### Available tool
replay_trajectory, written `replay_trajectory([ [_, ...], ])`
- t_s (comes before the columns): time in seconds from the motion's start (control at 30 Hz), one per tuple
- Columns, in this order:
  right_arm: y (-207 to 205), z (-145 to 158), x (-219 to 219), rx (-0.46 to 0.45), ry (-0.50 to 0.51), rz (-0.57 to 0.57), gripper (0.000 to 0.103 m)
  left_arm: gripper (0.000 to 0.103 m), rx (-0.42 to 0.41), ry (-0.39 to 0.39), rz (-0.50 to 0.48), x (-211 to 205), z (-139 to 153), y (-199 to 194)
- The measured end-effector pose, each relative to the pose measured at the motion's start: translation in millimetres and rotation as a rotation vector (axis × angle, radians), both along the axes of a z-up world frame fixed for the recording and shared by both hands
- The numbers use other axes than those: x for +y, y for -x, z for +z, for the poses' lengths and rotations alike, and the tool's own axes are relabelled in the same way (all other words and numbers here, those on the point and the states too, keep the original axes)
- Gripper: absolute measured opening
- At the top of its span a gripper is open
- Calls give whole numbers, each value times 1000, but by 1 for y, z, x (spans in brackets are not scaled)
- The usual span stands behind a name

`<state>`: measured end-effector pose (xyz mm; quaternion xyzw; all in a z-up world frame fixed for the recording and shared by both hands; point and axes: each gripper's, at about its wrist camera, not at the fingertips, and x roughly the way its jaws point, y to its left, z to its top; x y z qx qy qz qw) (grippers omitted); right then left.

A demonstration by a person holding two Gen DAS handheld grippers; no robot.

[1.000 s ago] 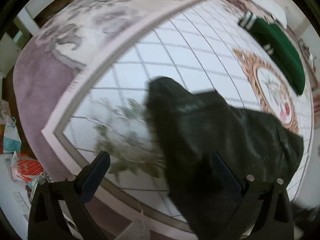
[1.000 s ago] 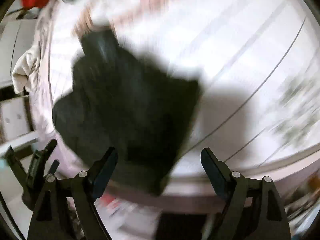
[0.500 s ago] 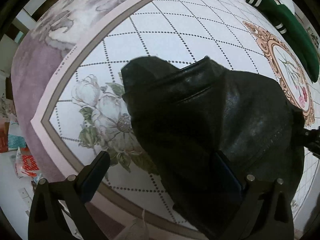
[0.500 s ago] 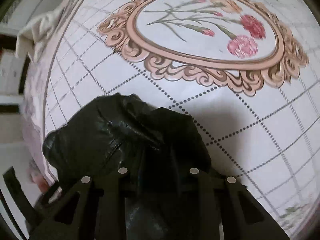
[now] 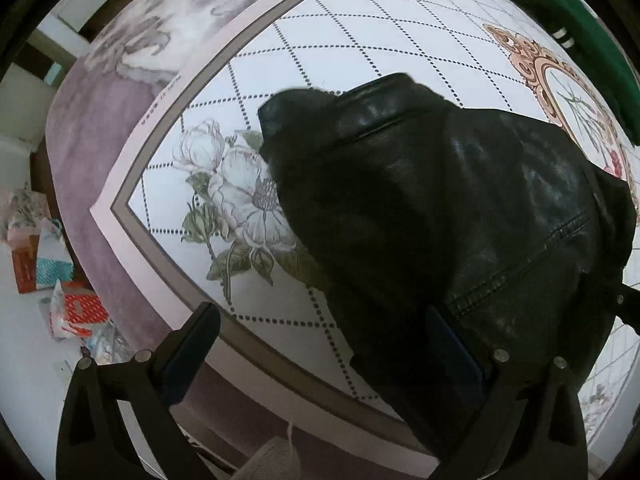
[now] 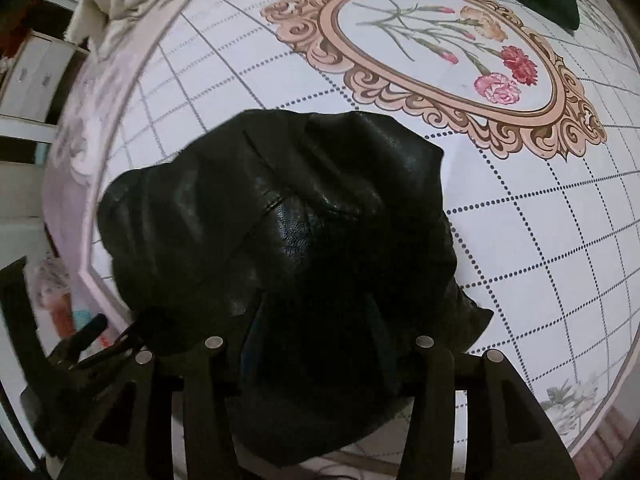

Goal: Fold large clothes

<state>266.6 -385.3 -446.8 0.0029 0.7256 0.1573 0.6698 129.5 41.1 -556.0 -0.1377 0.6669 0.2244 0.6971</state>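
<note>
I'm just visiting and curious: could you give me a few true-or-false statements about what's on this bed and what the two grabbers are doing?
1. The black jacket lies on a flower-printed bedspread. True.
2. The left gripper is clamped on the jacket. False: its jaws stand wide open, one finger over the bedspread, the other over the jacket's edge.
3. A green garment lies beyond the jacket. True.
4. The right gripper hangs over bare bedspread. False: it is right at the jacket, its fingertips lost in the dark leather.
5. The jacket is red. False: it is black.
</note>
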Motion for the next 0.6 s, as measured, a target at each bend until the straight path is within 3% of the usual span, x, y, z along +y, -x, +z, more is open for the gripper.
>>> replay_trajectory([
  [0.2, -2, -25, 14, -8, 47, 17, 59, 103, -4, 3, -5, 1, -1, -4],
  [0.4, -7, -36, 25, 10, 61, 30, 72, 103, -7, 31, 17, 2, -2, -3],
  [0.5, -7, -28, 35, 13, 75, 63, 78, 103, -23, 32, 66, 18, 15, 10],
  [0.6, 2, 8, 40, -52, 28, 134, 78, 103, -16, -14, 113, 32, 25, 38],
])
